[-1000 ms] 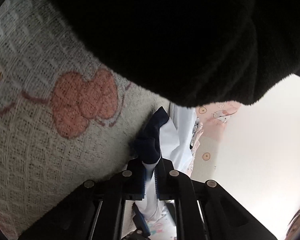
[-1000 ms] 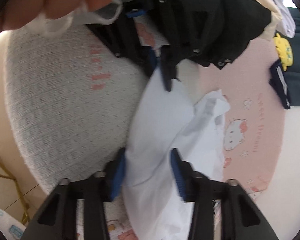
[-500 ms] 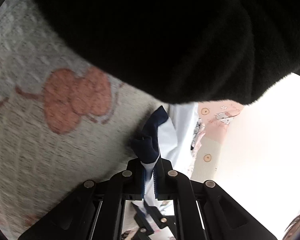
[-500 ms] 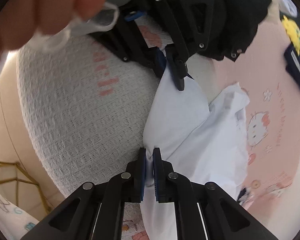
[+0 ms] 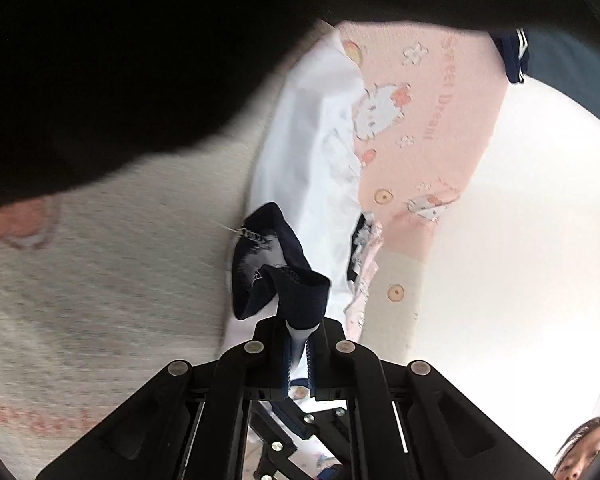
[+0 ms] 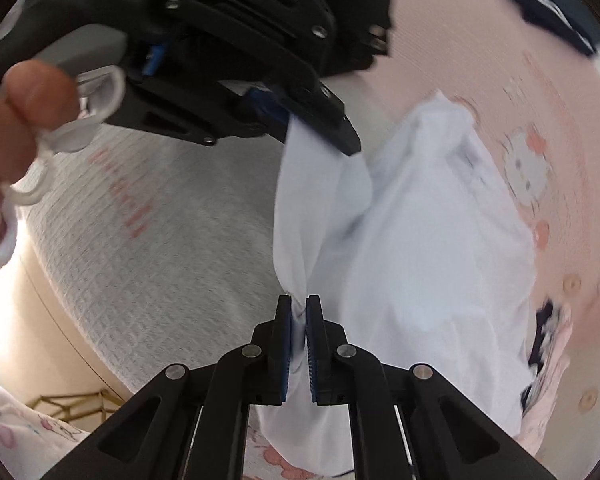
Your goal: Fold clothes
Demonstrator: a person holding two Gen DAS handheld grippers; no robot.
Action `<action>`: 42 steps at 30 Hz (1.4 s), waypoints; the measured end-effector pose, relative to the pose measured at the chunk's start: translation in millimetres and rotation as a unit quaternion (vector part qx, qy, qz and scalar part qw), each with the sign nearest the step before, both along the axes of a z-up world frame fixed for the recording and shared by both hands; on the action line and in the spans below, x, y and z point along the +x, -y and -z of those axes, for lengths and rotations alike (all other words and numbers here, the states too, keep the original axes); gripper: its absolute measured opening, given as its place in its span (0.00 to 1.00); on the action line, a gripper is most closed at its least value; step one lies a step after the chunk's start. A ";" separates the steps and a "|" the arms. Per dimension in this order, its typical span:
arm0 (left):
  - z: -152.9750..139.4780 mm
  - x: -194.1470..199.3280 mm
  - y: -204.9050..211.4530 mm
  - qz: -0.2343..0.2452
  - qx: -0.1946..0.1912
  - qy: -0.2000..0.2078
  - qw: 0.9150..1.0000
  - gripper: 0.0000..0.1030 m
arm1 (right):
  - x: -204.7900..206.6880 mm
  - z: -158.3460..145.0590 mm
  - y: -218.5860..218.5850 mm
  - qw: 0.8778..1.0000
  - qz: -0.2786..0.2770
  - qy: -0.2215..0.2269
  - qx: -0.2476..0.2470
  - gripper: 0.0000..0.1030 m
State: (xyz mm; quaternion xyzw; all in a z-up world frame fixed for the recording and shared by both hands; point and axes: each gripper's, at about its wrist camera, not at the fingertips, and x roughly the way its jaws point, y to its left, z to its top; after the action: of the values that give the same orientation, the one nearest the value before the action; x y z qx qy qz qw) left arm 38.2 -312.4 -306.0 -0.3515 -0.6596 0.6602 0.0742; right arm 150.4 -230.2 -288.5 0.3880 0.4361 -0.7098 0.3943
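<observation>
A white garment (image 6: 412,248) with a dark navy trim (image 5: 276,268) hangs between both grippers above the bed. My left gripper (image 5: 299,334) is shut on the navy-trimmed edge, which bunches up just past its fingertips. My right gripper (image 6: 298,312) is shut on a gathered white edge of the same garment. In the right wrist view the left gripper (image 6: 340,132) shows at the top, clamping the cloth's far corner, with a person's hand (image 6: 16,120) on its handle. The white garment (image 5: 312,152) trails down over the bedding in the left wrist view.
A pink cartoon-cat blanket (image 6: 540,128) and a grey-white waffle blanket (image 6: 160,248) cover the bed. A black garment (image 5: 140,60) fills the top of the left wrist view. Navy folded clothing (image 6: 556,0) lies at the far edge. A gold wire rack (image 6: 76,404) stands beside the bed.
My right gripper went from open around the white cloth to shut on it. Both grippers rose with the garment, and the left wrist view swung toward the pink blanket.
</observation>
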 end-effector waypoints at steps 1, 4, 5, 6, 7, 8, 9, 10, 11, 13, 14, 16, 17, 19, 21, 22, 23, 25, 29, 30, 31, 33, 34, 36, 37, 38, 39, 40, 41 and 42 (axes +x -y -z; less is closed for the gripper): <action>-3.7 -5.7 -4.2 0.007 -0.001 -0.004 1.000 0.05 | -3.1 -1.8 -1.6 1.000 0.007 0.005 -0.005 0.06; -14.7 -19.4 -16.1 0.021 -0.012 -0.009 1.000 0.05 | -9.6 -5.7 -7.2 0.999 0.029 0.022 -0.019 0.06; -18.1 -23.9 -20.1 0.026 -0.014 -0.012 1.000 0.05 | -11.9 -8.3 -8.6 0.999 0.034 0.031 -0.025 0.06; -21.1 -28.3 -24.0 0.032 -0.020 -0.011 0.999 0.05 | -21.7 -8.2 -8.3 0.998 0.039 0.039 -0.030 0.06; -24.0 -32.8 -27.9 0.038 -0.026 -0.011 0.999 0.05 | -28.0 -8.0 -9.5 0.997 0.045 0.048 -0.032 0.06; -26.9 -37.2 -31.8 0.044 -0.032 -0.011 0.998 0.05 | -31.9 -8.2 -11.5 0.996 0.053 0.058 -0.035 0.06; -29.8 -42.0 -36.3 0.051 -0.037 -0.011 0.998 0.05 | -35.2 -8.6 -13.6 0.995 0.059 0.067 -0.037 0.06; -30.9 -47.6 -39.0 0.058 -0.042 -0.010 0.997 0.05 | -38.3 -9.1 -15.6 0.994 0.065 0.077 -0.039 0.06; -32.1 -53.2 -41.8 0.066 -0.048 -0.009 0.997 0.05 | -41.4 -9.8 -18.7 0.992 0.072 0.089 -0.043 0.06; -37.1 -68.7 -48.0 0.081 -0.061 -0.006 0.995 0.05 | -46.0 -10.1 -25.6 0.988 0.088 0.115 -0.052 0.06; -40.0 -79.9 -52.7 0.088 -0.070 -0.003 0.994 0.05 | -49.5 -9.3 -29.9 0.985 0.098 0.134 -0.053 0.06; -37.1 -62.6 -44.8 0.104 -0.090 0.005 0.990 0.05 | -58.2 -5.8 -37.6 0.975 0.118 0.181 -0.055 0.09; -35.6 -54.0 -40.9 0.112 -0.100 0.010 0.989 0.05 | -64.5 -2.7 -44.0 0.966 0.137 0.210 -0.059 0.21; -36.2 -33.2 -43.0 0.126 -0.118 0.014 0.985 0.05 | -76.4 3.9 -57.5 0.949 0.177 0.253 -0.068 0.50; -38.9 -15.1 -47.4 0.139 -0.132 0.017 0.981 0.05 | -88.8 10.7 -73.2 0.928 0.223 0.289 -0.082 0.57; -36.6 -7.0 -40.2 0.142 -0.137 0.018 0.980 0.05 | -94.2 13.1 -80.2 0.917 0.239 0.306 -0.092 0.57; -34.4 1.0 -33.1 0.145 -0.142 0.019 0.979 0.05 | -100.4 15.1 -88.3 0.904 0.257 0.323 -0.108 0.57; -29.8 17.1 -18.9 0.151 -0.153 0.022 0.976 0.05 | -108.5 17.4 -99.1 0.889 0.281 0.339 -0.126 0.59; -32.8 19.5 -20.0 0.161 -0.169 0.027 0.972 0.05 | -119.8 19.7 -116.3 0.867 0.317 0.352 -0.153 0.61; -33.9 19.6 -21.4 0.164 -0.179 0.028 0.970 0.05 | -122.0 20.4 -119.7 0.861 0.324 0.358 -0.161 0.61; -34.5 17.4 -23.5 0.168 -0.190 0.030 0.967 0.05 | -124.7 20.9 -124.1 0.854 0.333 0.361 -0.172 0.61; -38.2 25.6 -22.9 0.174 -0.207 0.028 0.962 0.05 | -129.9 21.4 -133.2 0.840 0.352 0.363 -0.195 0.61; -39.2 20.6 -27.0 0.177 -0.214 0.032 0.960 0.05 | -134.0 21.5 -136.8 0.834 0.361 0.362 -0.207 0.61; -41.0 10.6 -35.3 0.184 -0.228 0.039 0.955 0.06 | -143.1 18.9 -147.0 0.811 0.376 0.370 -0.253 0.61; -39.5 9.6 -38.0 0.191 -0.241 0.050 0.950 0.10 | -148.4 15.4 -150.6 0.798 0.381 0.376 -0.278 0.61; -38.0 8.5 -40.6 0.197 -0.254 0.061 0.945 0.17 | -150.4 14.9 -154.5 0.788 0.386 0.378 -0.295 0.62; -36.5 7.5 -43.3 0.203 -0.267 0.071 0.939 0.23 | -151.1 15.7 -158.4 0.779 0.391 0.380 -0.309 0.64; -35.1 6.4 -46.0 0.209 -0.279 0.082 0.934 0.42 | -151.8 16.4 -162.3 0.770 0.396 0.382 -0.323 0.66; -33.6 5.4 -48.7 0.215 -0.292 0.093 0.927 0.60 | -148.8 20.1 -166.9 0.759 0.402 0.388 -0.334 0.68; -35.1 4.9 -50.2 0.218 -0.299 0.092 0.924 0.64 | -146.8 24.0 -167.6 0.750 0.406 0.396 -0.341 0.68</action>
State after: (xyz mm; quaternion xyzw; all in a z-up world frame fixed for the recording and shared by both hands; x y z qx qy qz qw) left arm 43.1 -262.2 -270.8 -0.5516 -0.3426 0.7591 0.0470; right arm 3.6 -62.6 -312.4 0.6144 -0.2283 -0.6875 0.3128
